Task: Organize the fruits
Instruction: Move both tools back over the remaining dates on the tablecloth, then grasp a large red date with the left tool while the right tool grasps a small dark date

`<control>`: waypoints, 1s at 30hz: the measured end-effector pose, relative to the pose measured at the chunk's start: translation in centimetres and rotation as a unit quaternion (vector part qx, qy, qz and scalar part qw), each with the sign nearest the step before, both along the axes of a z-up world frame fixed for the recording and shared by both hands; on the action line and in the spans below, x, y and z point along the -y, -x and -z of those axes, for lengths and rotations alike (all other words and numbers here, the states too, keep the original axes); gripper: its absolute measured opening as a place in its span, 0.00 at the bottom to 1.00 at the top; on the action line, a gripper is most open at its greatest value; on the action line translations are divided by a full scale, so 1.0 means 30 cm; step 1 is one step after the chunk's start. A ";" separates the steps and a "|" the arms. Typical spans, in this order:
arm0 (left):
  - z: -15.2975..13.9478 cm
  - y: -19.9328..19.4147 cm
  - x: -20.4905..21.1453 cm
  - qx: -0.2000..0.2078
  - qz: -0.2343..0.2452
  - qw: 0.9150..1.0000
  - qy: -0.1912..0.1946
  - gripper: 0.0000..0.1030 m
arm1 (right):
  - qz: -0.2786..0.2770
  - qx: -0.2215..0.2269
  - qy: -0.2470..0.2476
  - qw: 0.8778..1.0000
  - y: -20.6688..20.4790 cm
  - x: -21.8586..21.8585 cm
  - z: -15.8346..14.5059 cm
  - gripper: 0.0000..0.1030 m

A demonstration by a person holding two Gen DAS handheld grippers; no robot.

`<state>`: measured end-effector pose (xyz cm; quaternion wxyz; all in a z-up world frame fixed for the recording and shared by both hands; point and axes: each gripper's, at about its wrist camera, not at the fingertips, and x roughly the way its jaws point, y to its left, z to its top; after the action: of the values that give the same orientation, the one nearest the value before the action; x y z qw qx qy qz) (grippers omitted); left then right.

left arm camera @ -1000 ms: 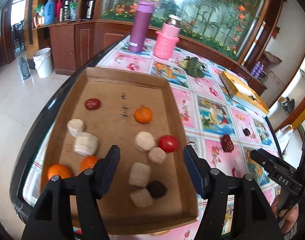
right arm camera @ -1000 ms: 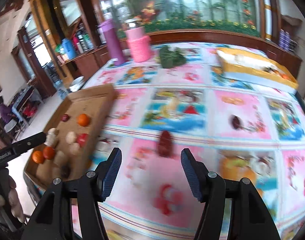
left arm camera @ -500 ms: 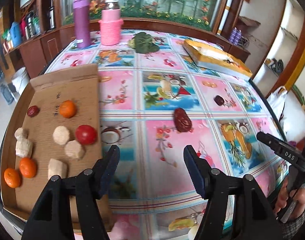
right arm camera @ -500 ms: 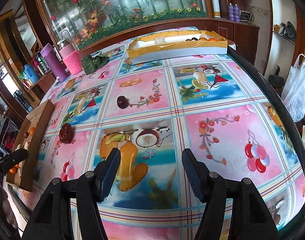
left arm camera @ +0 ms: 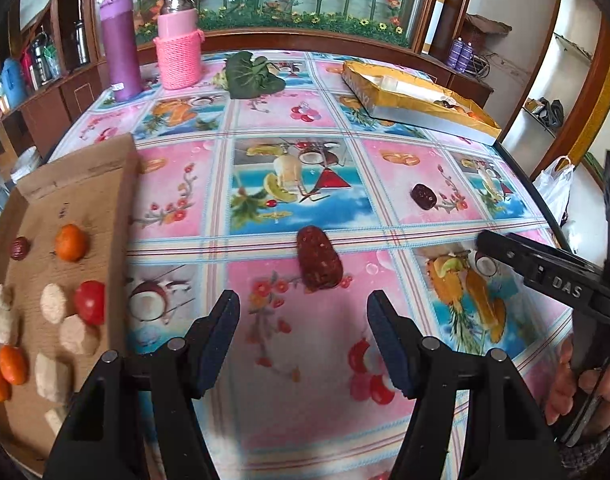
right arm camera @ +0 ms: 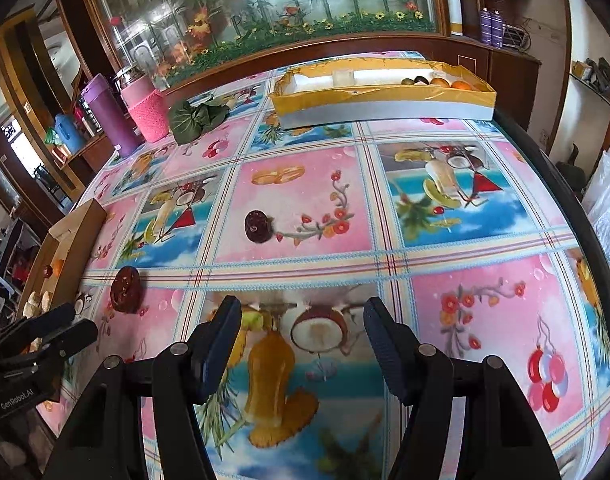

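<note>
A big reddish-brown date (left arm camera: 319,259) lies on the patterned tablecloth just ahead of my open left gripper (left arm camera: 303,330), with nothing between the fingers. A smaller dark date (left arm camera: 423,196) lies farther right. My right gripper (right arm camera: 303,338) is open and empty above the cloth; the dark date (right arm camera: 258,226) is ahead of it and the big date (right arm camera: 125,290) off to its left. The cardboard tray (left arm camera: 89,184) at the left holds oranges (left arm camera: 70,242), a tomato (left arm camera: 89,302), a small red fruit and several pale chunks. A yellow box (right arm camera: 385,96) at the far side holds fruit.
A purple flask (left arm camera: 119,44), a pink knit-covered jar (left arm camera: 179,54) and green leaves (left arm camera: 251,76) stand at the table's far left. A wooden cabinet with a glass panel runs behind. The table's dark edge (right arm camera: 577,216) curves down the right, with a plastic bag beyond.
Both grippers swung to the right, away from the cardboard tray and out over the tablecloth. The big date now lies right in front of the left gripper. Jaws stayed open.
</note>
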<state>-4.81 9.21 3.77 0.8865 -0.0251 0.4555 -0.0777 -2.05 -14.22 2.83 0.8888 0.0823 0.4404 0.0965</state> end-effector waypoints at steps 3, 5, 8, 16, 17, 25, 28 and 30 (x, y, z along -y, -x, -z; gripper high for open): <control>0.007 -0.029 0.023 0.002 0.005 1.000 0.003 0.63 | -0.009 -0.003 0.005 1.000 -0.074 -0.033 0.003 0.66; 0.010 -0.049 0.032 0.004 0.007 1.000 0.007 0.63 | -0.014 -0.002 0.010 1.000 -0.121 -0.052 0.002 0.66; 0.019 -0.074 0.037 0.002 0.009 1.000 0.015 0.63 | -0.020 0.003 0.018 1.000 -0.191 -0.086 0.010 0.66; 0.055 -0.116 0.054 -0.013 0.029 0.999 0.038 0.41 | -0.051 0.009 0.036 0.998 -0.252 -0.154 0.051 0.62; 0.059 -0.118 0.056 -0.015 0.030 0.999 0.042 0.40 | -0.054 0.012 0.042 0.998 -0.253 -0.162 0.051 0.59; 0.086 -0.095 0.088 0.022 0.042 0.998 0.028 0.38 | -0.060 0.027 0.085 0.994 -0.243 -0.189 0.056 0.32; 0.088 -0.092 0.124 0.030 0.055 0.998 -0.001 0.46 | -0.062 0.029 0.079 0.995 -0.240 -0.179 0.056 0.29; 0.089 -0.098 0.119 0.029 0.061 0.998 0.011 0.51 | -0.060 0.029 0.069 0.995 -0.241 -0.170 0.056 0.28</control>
<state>-1.88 5.65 1.09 0.8925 -0.0048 0.4298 -0.1369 5.18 -9.12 1.15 0.8973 -0.0086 0.4243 0.1213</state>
